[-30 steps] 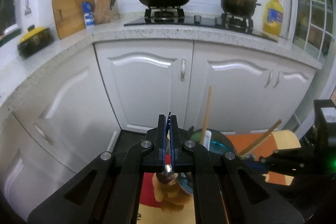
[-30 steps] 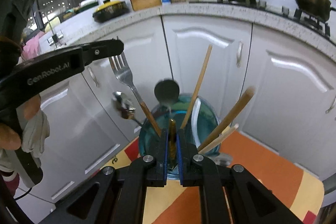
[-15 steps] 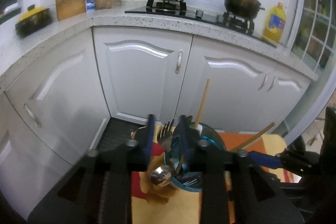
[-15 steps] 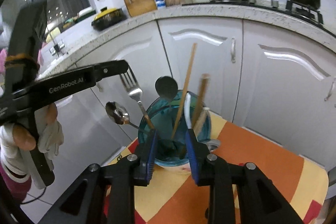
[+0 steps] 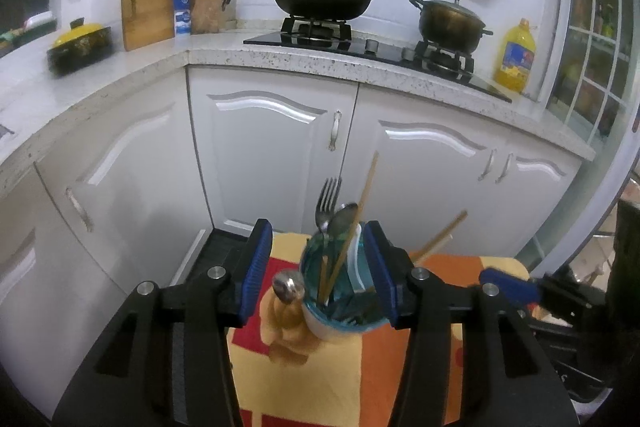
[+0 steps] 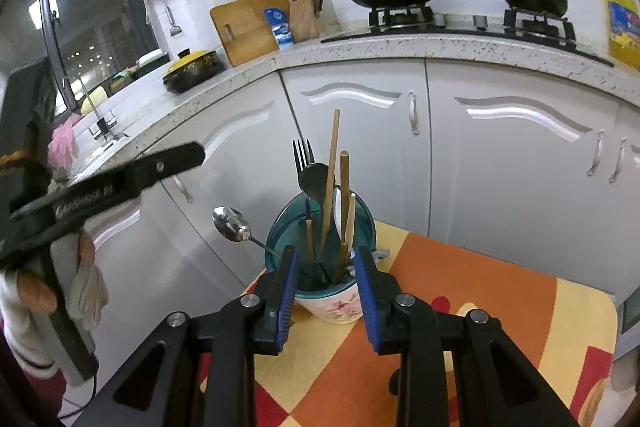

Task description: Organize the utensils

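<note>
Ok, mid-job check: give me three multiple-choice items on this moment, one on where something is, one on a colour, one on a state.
1. Where do the fork and chopsticks stand?
A. in the cup
B. flat on the tablecloth
C. on the countertop

2. What colour are the pads of the right gripper?
A. red
B. blue
C. white

3. How is the left gripper?
A. shut on a spoon
B. shut on nothing
C. open

Answers: 1 A, their handles go down inside it; 2 B, both inner faces are blue; 3 C, its jaws stand wide apart.

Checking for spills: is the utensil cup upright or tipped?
Upright. The cup stands on its base on the tablecloth, mouth up, with fork, spoons and chopsticks standing inside.
</note>
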Tool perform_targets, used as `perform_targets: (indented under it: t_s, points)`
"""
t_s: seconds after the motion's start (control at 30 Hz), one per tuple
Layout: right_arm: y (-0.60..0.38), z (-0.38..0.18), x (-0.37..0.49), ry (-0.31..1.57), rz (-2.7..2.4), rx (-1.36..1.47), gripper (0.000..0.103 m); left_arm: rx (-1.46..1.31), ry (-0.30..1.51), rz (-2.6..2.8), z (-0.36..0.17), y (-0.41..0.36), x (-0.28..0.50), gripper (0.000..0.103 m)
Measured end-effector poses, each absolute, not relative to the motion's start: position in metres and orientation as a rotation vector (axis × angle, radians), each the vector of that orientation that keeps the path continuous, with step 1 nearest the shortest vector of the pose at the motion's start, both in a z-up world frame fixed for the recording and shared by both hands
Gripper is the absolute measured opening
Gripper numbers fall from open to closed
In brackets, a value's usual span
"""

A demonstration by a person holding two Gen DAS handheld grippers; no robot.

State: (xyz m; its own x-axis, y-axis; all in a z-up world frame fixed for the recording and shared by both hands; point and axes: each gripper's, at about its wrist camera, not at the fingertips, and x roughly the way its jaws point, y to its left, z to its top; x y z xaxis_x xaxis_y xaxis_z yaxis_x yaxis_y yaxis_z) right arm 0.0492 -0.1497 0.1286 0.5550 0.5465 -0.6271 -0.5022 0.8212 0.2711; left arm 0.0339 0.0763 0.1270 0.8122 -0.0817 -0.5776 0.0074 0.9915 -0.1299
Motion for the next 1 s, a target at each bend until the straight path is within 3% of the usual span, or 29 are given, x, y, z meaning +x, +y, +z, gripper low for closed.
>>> perform_targets:
  t_s: [1.0]
  points:
    - [-0.133, 0.134, 0.011, 0.756, 0.508, 0.008, 0.04, -0.114, 0.622, 0.032, 0.106, 0.063, -0.022, 0.047]
